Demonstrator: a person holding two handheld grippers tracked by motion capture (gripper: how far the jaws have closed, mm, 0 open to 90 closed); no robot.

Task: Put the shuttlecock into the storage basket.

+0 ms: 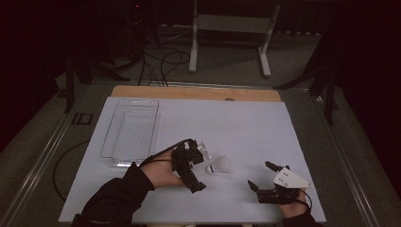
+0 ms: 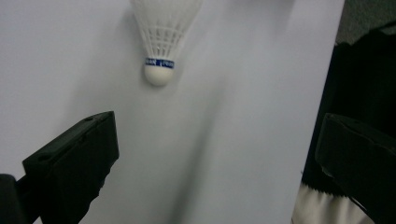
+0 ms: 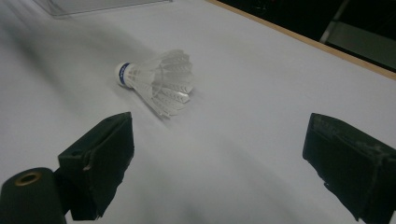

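Both grippers — left (image 1: 190, 163), right (image 1: 263, 175) — gape wide, empty; shuttlecock (image 1: 219, 166) lies sideways between them, cork toward the left gripper.

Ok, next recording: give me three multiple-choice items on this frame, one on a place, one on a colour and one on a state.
1. Where does the shuttlecock lie?
A. inside the clear tray
B. on the white table sheet between the two grippers
C. on the floor

2. What colour is the band by its cork?
A. red
B. green
C. blue

3. How are the left gripper and the right gripper set?
A. both open, holding nothing
B. both shut on the shuttlecock
C. left shut, right open

Answers: 1 B, the high view shows it on the sheet, apart from the clear tray. 2 C, both gripper views show blue. 3 A, each view shows fingers wide apart.
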